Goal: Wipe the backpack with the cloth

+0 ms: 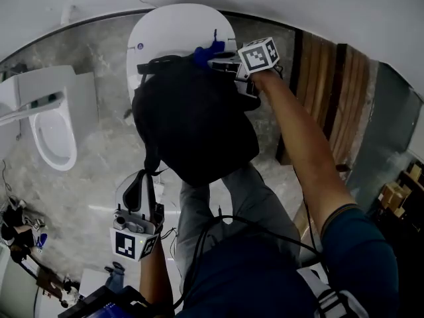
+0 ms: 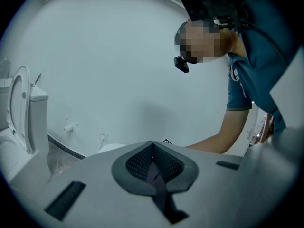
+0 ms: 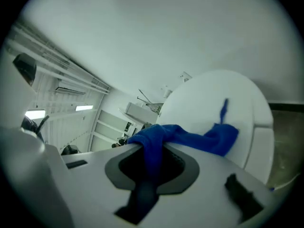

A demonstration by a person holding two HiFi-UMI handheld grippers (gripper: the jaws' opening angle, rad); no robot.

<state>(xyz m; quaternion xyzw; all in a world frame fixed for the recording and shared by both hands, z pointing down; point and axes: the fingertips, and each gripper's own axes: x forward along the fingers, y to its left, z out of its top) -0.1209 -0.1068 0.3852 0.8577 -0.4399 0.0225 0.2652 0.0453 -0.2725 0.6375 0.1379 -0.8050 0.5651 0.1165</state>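
Grey marbled bathroom floor [image 1: 99, 151] lies under one black fabric backpack [image 1: 192, 124], which sits mid-scene with its far end against a white oval fixture [image 1: 172, 25]. Its long axis runs far to near, toward the person's legs. The right gripper [image 1: 225, 63] is at the bag's far right corner, jaws clamped on the single blue cloth [image 1: 209, 50], whose free end lies on the bag's far edge. From there the bag's broad face lies near and left of that gripper, so I judge a wiping stroke would pull toward the person. The left gripper [image 1: 139, 212], near left, is closed on what looks like a black strap loop [image 1: 142, 184]. Two grippers, one cloth, one backpack.
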